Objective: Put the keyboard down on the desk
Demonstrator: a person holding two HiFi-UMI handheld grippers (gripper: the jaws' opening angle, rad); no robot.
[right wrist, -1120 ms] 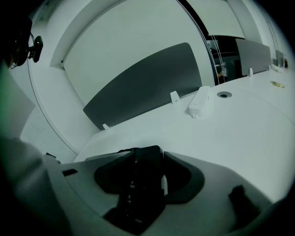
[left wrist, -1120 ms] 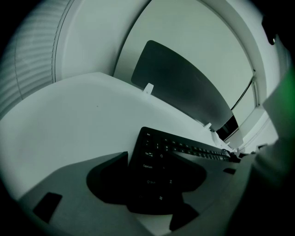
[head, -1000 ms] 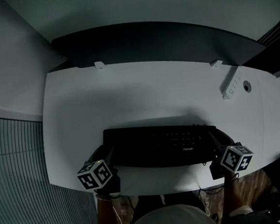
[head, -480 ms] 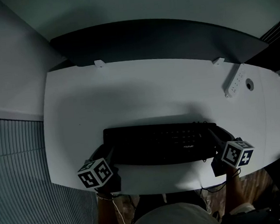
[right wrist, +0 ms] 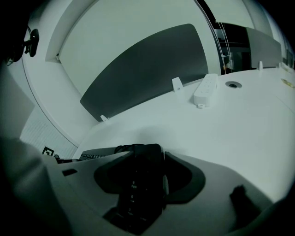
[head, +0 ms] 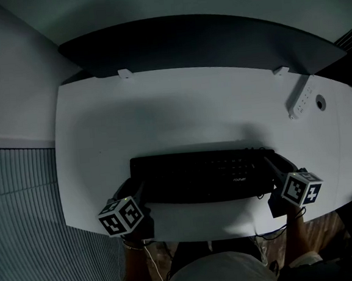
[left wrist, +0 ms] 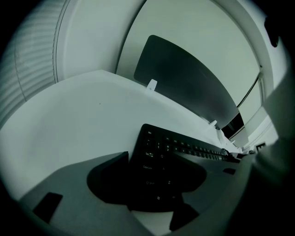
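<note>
Pinched the keyboard [head: 202,176] at its ends in the jaws of the left gripper [head: 136,194] and right gripper [head: 273,168], at the near edge of the table [head: 179,112], seemingly just above it. Best lowered level, both ends together, then released only once flat. Counted one keyboard, two grippers, one power strip [head: 303,100].

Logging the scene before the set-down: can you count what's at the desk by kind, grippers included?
keyboard: 1 (black, gripped at both ends)
grippers: 2 (left gripper, right gripper)
power strip: 1 (white)
white clips at the back edge of the desk: 2
Total: 6
</note>
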